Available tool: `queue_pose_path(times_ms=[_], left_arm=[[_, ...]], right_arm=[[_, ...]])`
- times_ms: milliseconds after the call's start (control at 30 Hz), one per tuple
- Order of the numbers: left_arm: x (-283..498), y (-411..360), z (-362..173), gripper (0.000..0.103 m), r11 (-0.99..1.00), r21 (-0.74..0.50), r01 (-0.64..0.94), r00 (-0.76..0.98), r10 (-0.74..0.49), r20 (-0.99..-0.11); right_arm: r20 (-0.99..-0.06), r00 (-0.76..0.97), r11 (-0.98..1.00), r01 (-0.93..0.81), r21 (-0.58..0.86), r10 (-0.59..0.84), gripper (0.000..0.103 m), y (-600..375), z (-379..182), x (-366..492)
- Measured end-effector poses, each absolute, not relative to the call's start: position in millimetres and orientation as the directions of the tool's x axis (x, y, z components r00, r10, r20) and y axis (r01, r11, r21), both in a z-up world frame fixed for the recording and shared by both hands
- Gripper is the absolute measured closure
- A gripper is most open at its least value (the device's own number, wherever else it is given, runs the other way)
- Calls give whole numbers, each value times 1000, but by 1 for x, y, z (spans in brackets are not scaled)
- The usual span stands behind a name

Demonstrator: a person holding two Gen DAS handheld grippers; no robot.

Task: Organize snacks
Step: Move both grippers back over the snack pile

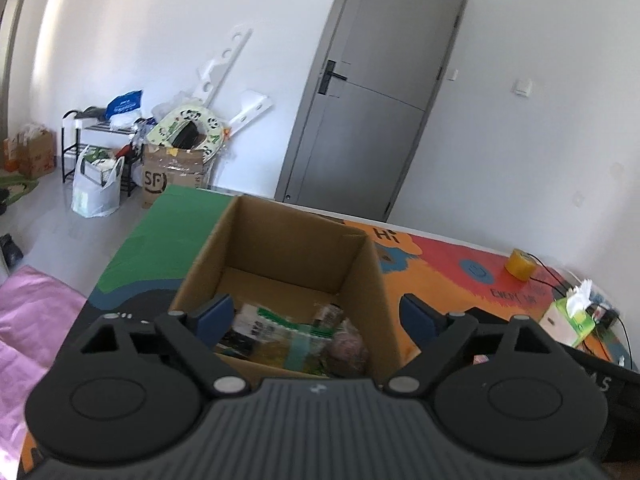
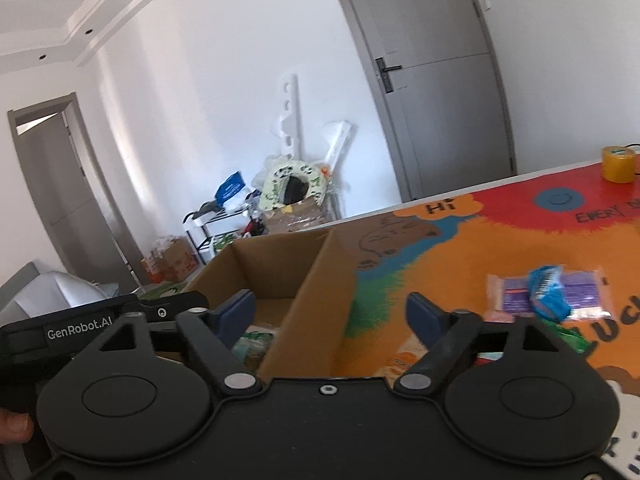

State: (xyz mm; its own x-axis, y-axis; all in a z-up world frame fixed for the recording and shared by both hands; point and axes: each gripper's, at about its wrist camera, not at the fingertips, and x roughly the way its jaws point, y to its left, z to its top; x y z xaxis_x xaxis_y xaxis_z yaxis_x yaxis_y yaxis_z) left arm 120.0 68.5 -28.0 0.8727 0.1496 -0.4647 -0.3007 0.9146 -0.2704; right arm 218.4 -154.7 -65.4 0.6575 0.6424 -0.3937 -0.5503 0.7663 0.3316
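White walls and a grey door back a colourful surface (image 1: 440,256). Both tongs, left (image 1: 316,316) and right (image 2: 331,312), hang released over the box (image 1: 280,248) collecting snacks (image 1: 288,332); more packets (image 2: 548,292) wait beside it.

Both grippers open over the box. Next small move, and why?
Probably swing the right gripper, open and empty, toward the purple packet with the blue wrapper on the mat. They still lie outside the cardboard box, which already holds snacks. The left gripper is also empty.
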Motion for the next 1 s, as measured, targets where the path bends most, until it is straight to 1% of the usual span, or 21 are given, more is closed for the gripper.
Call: queue_pose_path(times_ms=[67,400,600,767,1000], left_arm=[[121,61,-27,14,919,-264,-293,874,146,-463],[125,24,-24,14,944,-226,-242,893,125,-432],[131,5,-23,14,951,-222,-216,897,103,-430],[136,-15,-25,14,964,-194,-180,900,82,-429],[151,-35,-34,14,976,-174,-128,893,37,-448]], right_arm=[[-392,677,782,-529,330,623,0,-163,-65,219],[-413,739,844,-431,318,533,0,-210,-73,218],[-400,761,856,-407,319,511,0,-236,-73,217],[-386,764,849,-403,341,517,0,-253,-77,219],[-418,790,880,-311,360,450,0,-277,-91,229]])
